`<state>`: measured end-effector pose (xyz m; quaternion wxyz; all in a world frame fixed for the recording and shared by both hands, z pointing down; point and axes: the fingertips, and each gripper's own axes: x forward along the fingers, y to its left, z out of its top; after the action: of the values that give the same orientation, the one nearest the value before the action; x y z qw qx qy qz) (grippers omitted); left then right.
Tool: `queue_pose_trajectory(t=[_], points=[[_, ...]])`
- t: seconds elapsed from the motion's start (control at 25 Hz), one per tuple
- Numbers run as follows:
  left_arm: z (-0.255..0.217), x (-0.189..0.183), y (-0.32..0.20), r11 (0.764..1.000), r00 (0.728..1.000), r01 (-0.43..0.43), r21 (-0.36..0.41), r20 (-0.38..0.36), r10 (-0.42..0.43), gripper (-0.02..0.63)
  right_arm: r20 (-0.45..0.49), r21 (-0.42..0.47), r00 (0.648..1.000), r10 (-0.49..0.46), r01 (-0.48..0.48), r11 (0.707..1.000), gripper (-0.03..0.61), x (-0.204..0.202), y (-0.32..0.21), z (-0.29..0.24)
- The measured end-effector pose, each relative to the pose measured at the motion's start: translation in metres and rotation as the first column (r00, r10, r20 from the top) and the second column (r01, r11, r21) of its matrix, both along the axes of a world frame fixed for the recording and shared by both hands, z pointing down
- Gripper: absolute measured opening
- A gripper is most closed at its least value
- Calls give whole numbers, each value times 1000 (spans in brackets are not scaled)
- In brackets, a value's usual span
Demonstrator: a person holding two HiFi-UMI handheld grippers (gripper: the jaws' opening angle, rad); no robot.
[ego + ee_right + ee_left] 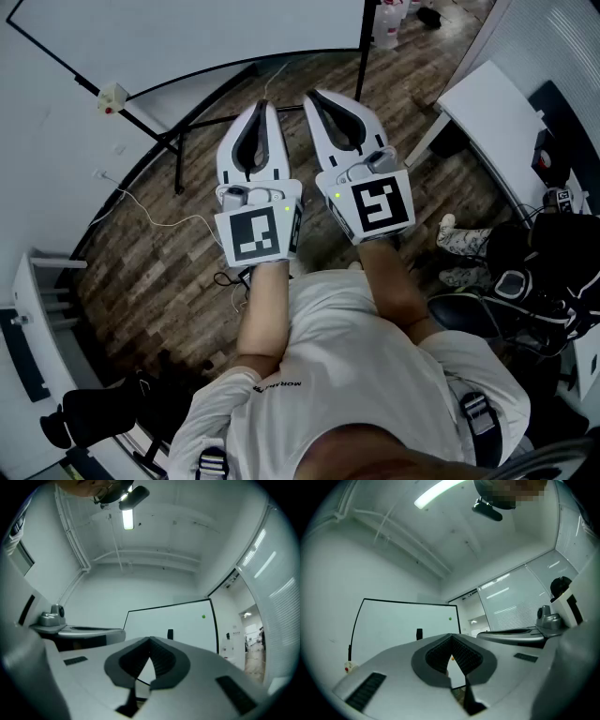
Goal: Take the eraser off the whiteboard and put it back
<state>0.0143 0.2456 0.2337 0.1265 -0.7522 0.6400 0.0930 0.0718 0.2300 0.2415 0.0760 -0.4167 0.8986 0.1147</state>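
At centre frame, left tongs (265, 105) and right tongs (312, 96) lie side by side, both closed tip to tip, nothing held; eraser (170, 633) sits on whiteboard (187, 620), mid-frame in both gripper views, well apart from them

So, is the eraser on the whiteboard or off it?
On: the small dark eraser sits on the whiteboard, seen in both gripper views.
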Motion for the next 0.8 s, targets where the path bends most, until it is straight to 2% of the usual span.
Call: queue_pose_trajectory(t=[0.24,0.52,0.64,0.8], points=[[7,17,-3,1000,1000,17,-24,23,-17,2,0,-3,1000,-7,7,1000,11,19,-3,1],[10,50,-17,998,998,67,-8,1,-67,3,-22,4,999,-29,29,1000,12,55,-18,11],[21,63,-23,996,996,90,-25,10,-90,2,-5,-17,999,-42,42,999,12,68,-25,19],[28,62,-33,993,994,109,-44,29,-107,3,-2,-39,999,-50,50,998,11,68,-38,29]])
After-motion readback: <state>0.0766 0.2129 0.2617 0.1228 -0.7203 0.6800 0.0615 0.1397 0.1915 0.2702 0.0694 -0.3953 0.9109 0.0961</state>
